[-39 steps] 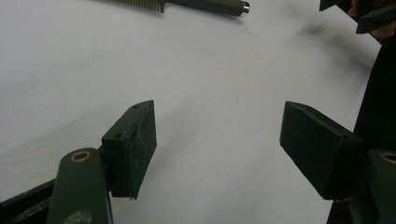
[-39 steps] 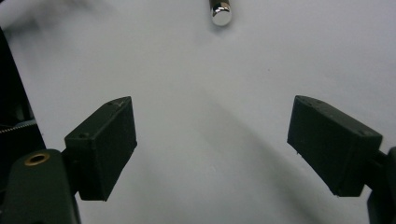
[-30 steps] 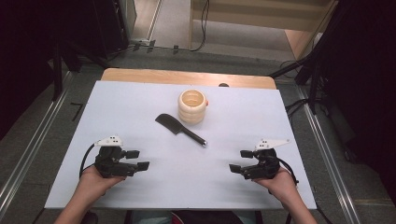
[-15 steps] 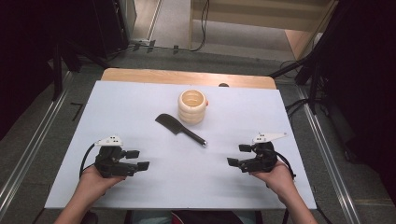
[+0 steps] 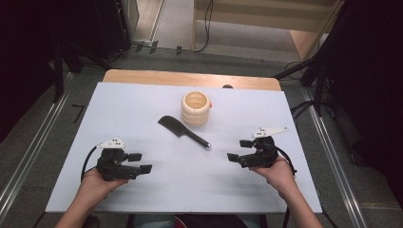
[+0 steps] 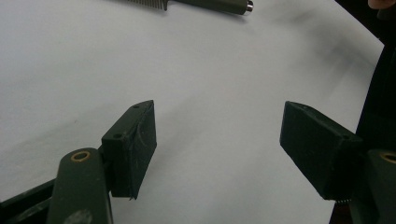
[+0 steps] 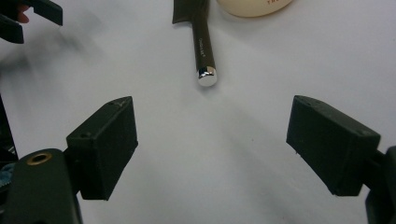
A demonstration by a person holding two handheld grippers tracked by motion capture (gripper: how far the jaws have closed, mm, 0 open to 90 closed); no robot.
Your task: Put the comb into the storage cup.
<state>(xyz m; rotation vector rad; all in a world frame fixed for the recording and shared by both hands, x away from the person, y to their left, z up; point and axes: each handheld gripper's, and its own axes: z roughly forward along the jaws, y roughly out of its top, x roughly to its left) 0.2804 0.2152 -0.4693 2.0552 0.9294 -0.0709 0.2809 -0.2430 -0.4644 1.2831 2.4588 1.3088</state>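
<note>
- left gripper: held low over the white table, nearer the person than the comb and off to the comb's left, well apart from it; jaws spread wide, nothing between them (left gripper view: only bare table between the two black pads)
- right gripper: also nearer than the comb, on the comb's right, near the handle end but not touching; jaws wide apart, holding nothing
- right gripper view: the comb's handle tip sits just ahead of the gap between the jaws, slightly left of its middle, with white table in between
- comb: dark, flat on the table, about mid-table; lies on a diagonal, toothed head toward the far left, handle toward the near right (handle ends in a small shiny metal cap)
- left gripper view: the comb's teeth and handle show at the top edge, far from the jaws
- cream ribbed cup: upright, just beyond the comb and to its right, close to the comb's head; touching or not, can't tell
- wooden strip: along the table's far edge, well beyond the comb and the cup
</note>
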